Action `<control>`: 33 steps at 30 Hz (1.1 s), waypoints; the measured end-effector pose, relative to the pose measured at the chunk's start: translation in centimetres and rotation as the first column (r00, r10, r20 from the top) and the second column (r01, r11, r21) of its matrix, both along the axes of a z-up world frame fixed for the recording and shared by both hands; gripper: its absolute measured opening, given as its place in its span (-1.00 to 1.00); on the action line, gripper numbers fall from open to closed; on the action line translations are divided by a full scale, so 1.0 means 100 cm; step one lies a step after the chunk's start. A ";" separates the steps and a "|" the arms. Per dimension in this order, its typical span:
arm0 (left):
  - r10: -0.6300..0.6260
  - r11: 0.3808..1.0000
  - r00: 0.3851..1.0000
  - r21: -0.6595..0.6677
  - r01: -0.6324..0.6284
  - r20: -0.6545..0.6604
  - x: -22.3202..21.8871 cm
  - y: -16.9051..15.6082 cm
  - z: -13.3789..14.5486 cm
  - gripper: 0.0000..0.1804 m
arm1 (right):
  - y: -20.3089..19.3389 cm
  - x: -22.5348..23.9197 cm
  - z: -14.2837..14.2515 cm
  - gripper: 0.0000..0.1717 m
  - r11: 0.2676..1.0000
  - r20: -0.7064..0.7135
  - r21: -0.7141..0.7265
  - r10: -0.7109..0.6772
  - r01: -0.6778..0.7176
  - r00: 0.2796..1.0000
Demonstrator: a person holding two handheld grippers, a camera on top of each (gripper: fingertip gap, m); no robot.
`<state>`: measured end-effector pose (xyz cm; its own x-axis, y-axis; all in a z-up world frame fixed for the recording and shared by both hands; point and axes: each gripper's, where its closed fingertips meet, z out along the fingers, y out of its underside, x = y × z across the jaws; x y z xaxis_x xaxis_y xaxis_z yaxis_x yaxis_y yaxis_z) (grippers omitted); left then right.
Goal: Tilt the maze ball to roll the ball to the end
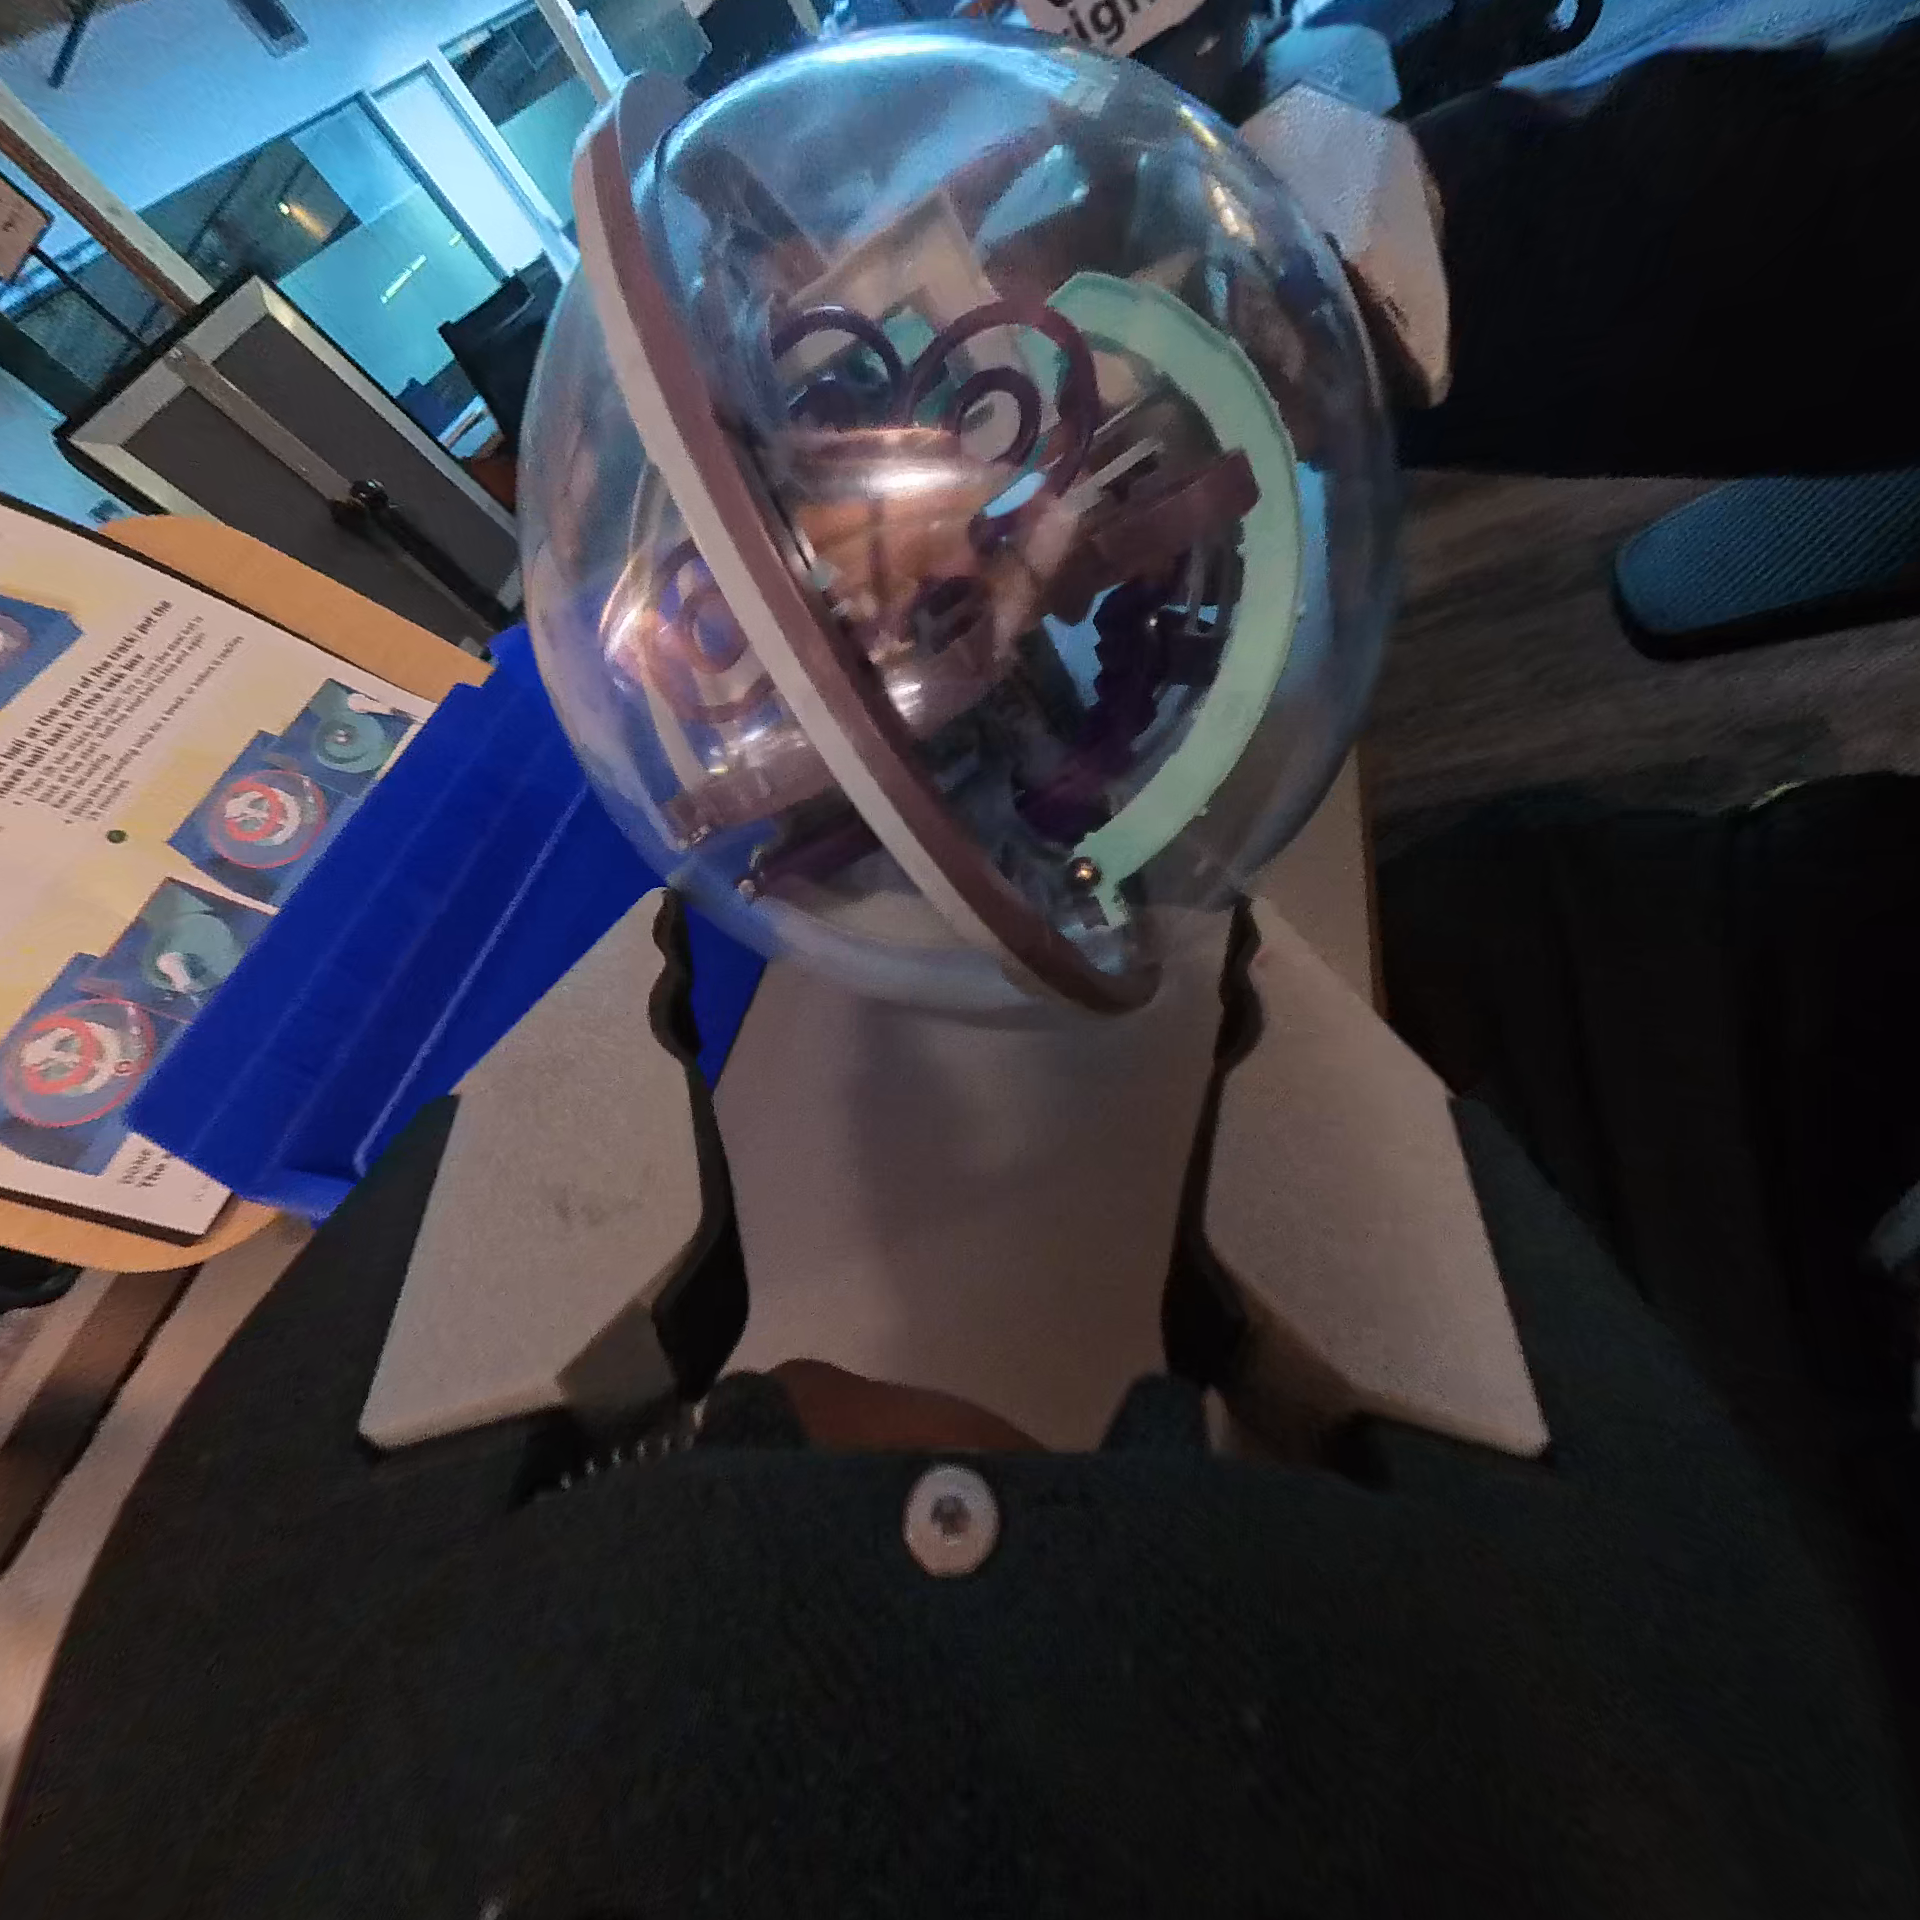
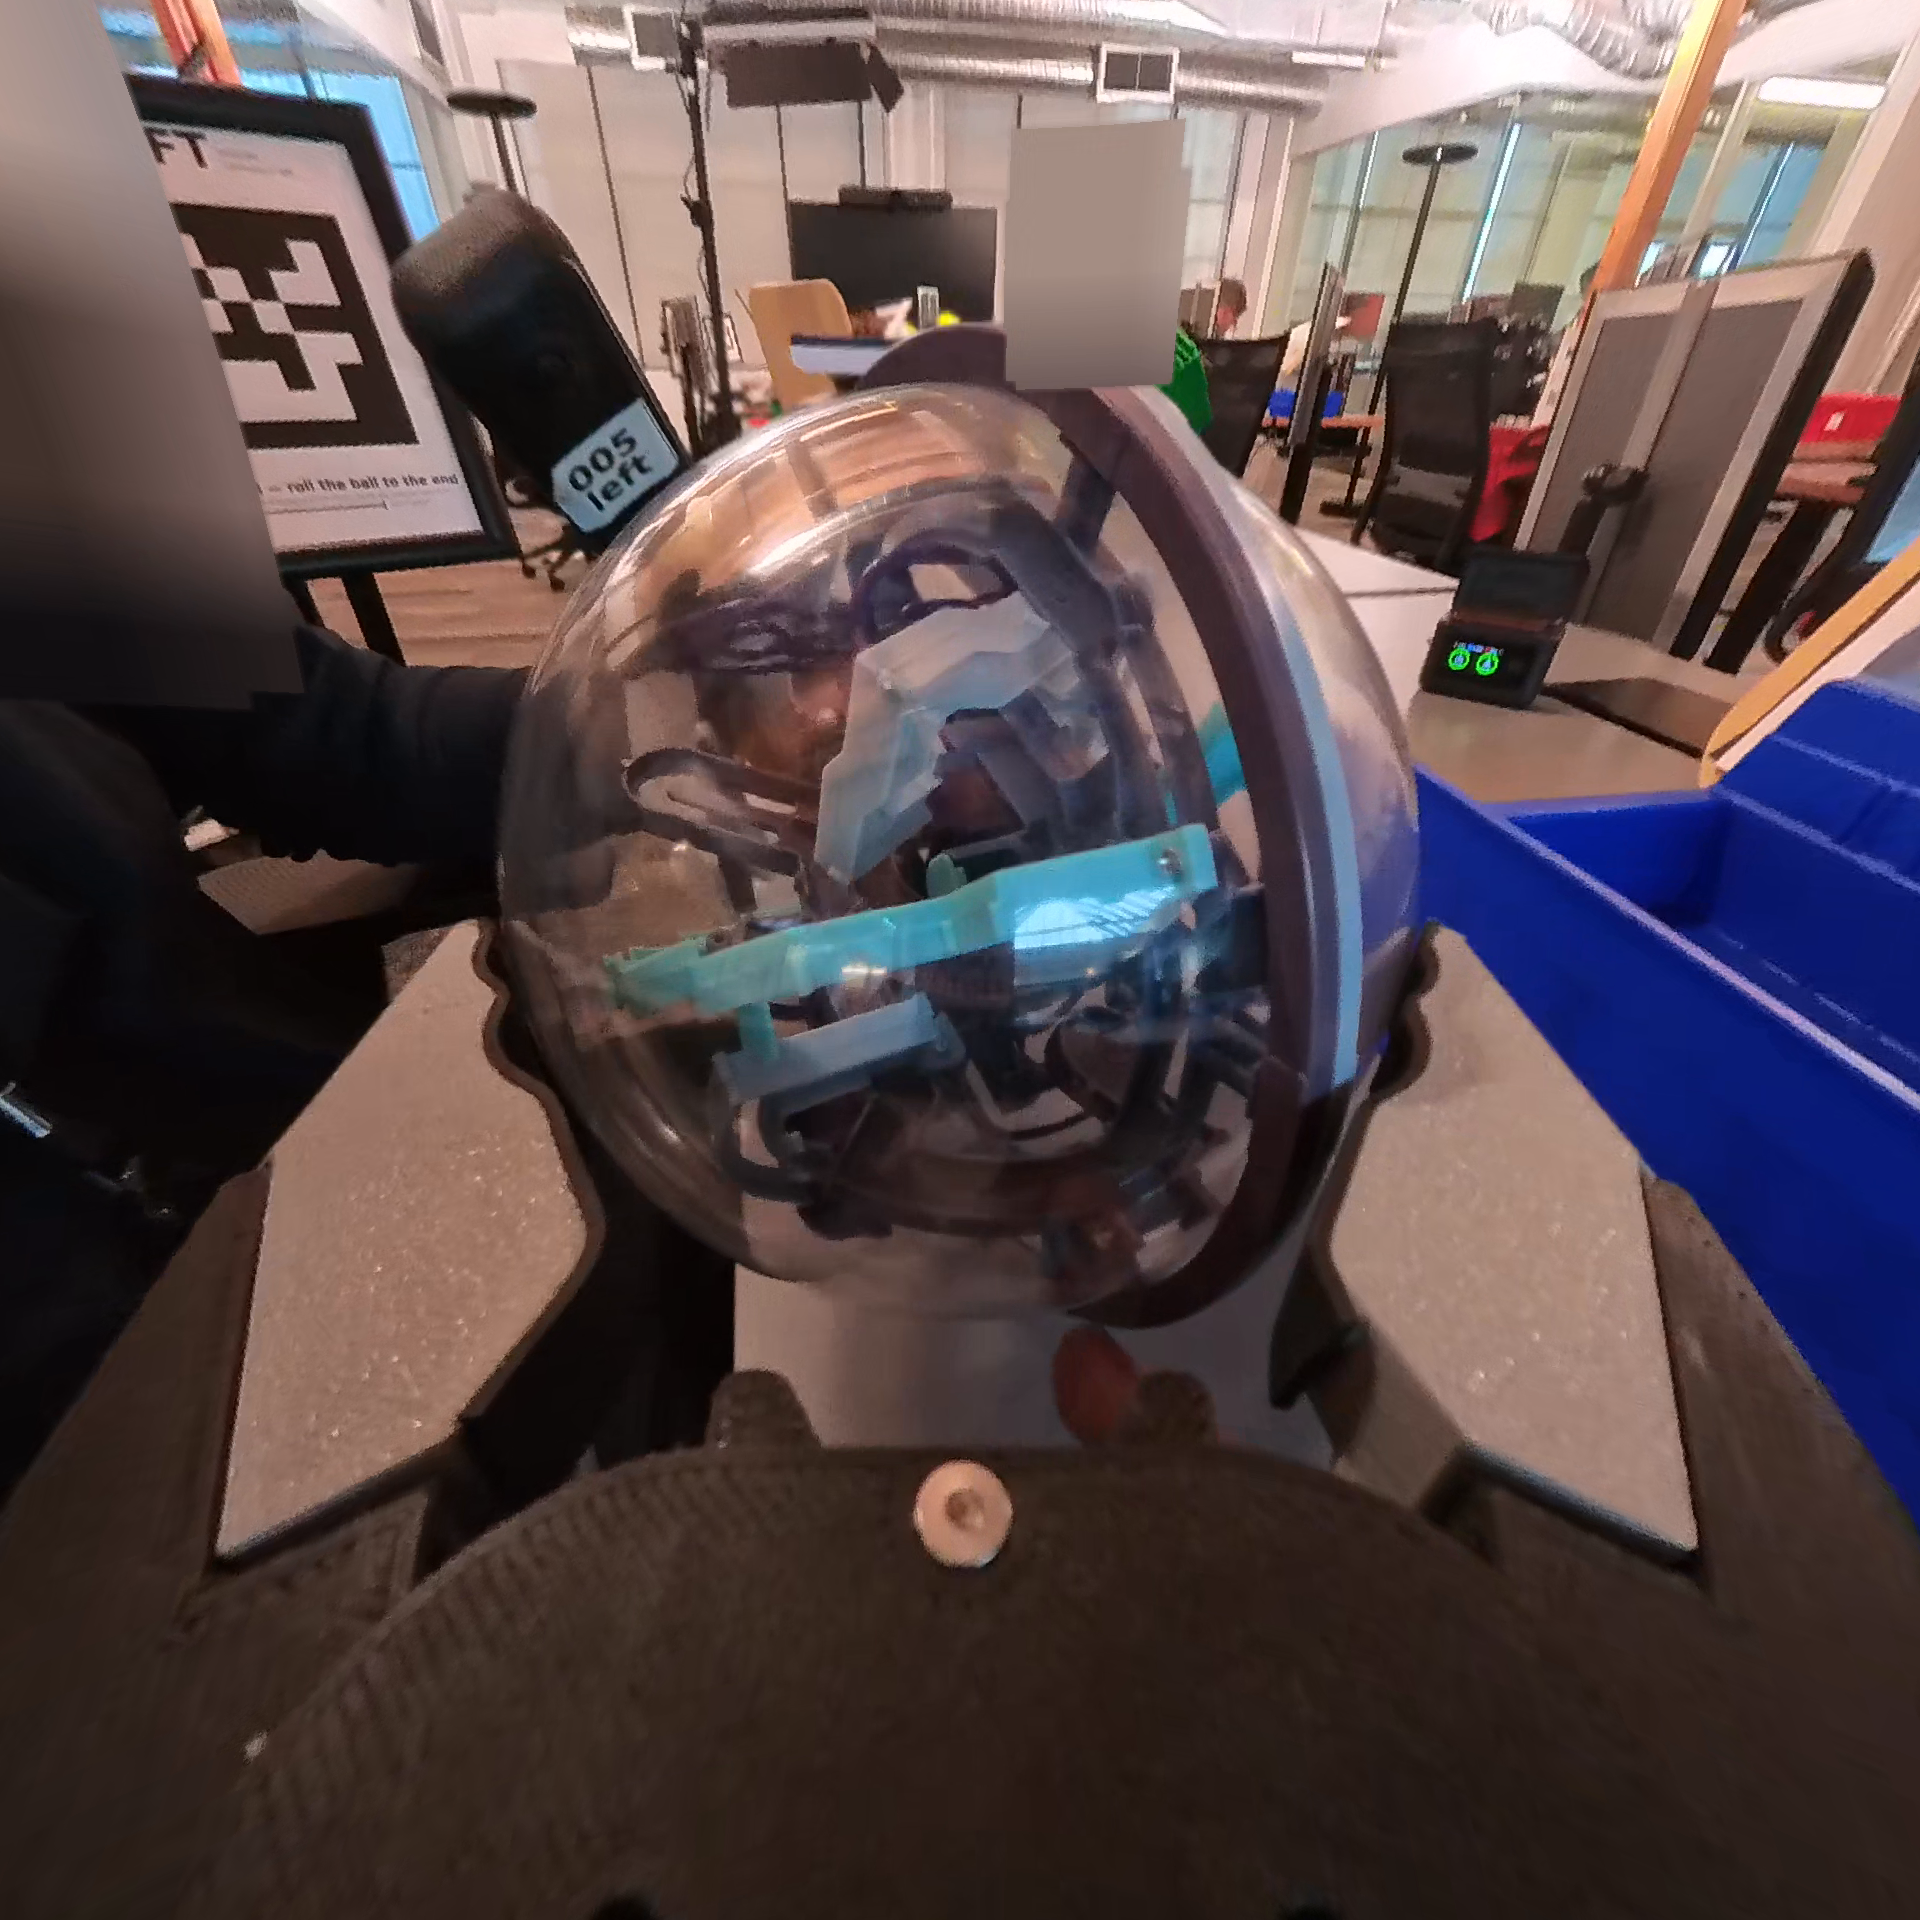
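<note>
While the maze ball (image 2: 956, 852), a clear sphere with a dark equator band and purple and teal tracks inside, is held above the bench (image 2: 1507, 727), it is gripped at its sides by the right gripper (image 2: 956, 997) and from the lower part by the left gripper (image 1: 956, 935). A small steel ball (image 1: 1084, 871) beside the pale green arc is shown only by the left wrist view; a blue bin's (image 2: 1714, 914) hollow and a small lit device (image 2: 1496, 649) are shown only by the right wrist view.

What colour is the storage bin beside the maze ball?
Bright blue. The bin shows best in the right wrist view, right of the maze ball.
</note>
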<state>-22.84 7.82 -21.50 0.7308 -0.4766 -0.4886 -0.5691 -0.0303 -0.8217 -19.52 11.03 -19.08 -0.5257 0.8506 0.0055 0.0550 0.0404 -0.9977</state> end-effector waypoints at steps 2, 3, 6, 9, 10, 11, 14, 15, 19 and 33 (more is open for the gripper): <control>0.006 1.000 1.000 -0.002 -0.006 -0.016 -0.002 -0.002 0.002 0.11 | -0.002 -0.002 0.002 0.82 1.000 -0.026 -0.009 0.004 -0.004 1.000; 0.007 1.000 1.000 -0.008 -0.007 -0.018 -0.002 -0.003 0.003 0.11 | -0.003 -0.002 0.002 0.82 1.000 -0.028 -0.017 0.008 -0.008 1.000; 0.001 1.000 1.000 -0.011 -0.002 -0.018 -0.004 -0.007 0.006 0.11 | -0.005 -0.004 0.002 0.82 0.999 -0.035 -0.040 0.020 -0.021 0.999; -0.012 1.000 1.000 -0.007 0.012 -0.020 -0.004 -0.010 0.009 0.11 | -0.008 -0.005 0.000 0.82 0.998 -0.035 -0.055 0.036 -0.038 0.999; -0.017 1.000 1.000 -0.005 0.017 -0.022 -0.004 -0.012 0.010 0.11 | -0.009 -0.005 -0.001 0.82 0.997 -0.032 -0.057 0.043 -0.044 0.999; -0.022 1.000 1.000 -0.002 0.022 -0.022 -0.004 -0.013 0.010 0.12 | -0.010 -0.006 -0.002 0.82 0.997 -0.028 -0.058 0.048 -0.049 0.998; -0.028 1.000 1.000 -0.007 0.028 -0.013 -0.005 -0.013 0.009 0.12 | -0.010 -0.006 -0.006 0.83 0.997 -0.004 -0.055 0.050 -0.050 0.999; -0.031 0.999 0.999 -0.008 0.031 -0.013 -0.005 -0.013 0.007 0.12 | -0.009 -0.007 -0.009 0.83 0.998 0.012 -0.045 0.048 -0.048 0.999; -0.030 0.999 0.999 -0.027 0.030 -0.011 -0.006 -0.010 0.000 0.13 | -0.008 -0.007 -0.017 0.83 0.999 0.049 -0.024 0.037 -0.036 0.998; -0.044 0.997 0.997 0.058 0.041 0.059 -0.002 -0.013 0.020 0.27 | -0.013 -0.013 -0.005 0.83 0.998 -0.051 -0.039 0.037 -0.039 0.998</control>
<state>-23.02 6.55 -19.53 0.7395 -0.4808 -0.4711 -0.5179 0.0405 -0.8545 -20.78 9.76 -19.59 -0.5575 0.8302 -0.0009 0.0045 0.0019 -1.0000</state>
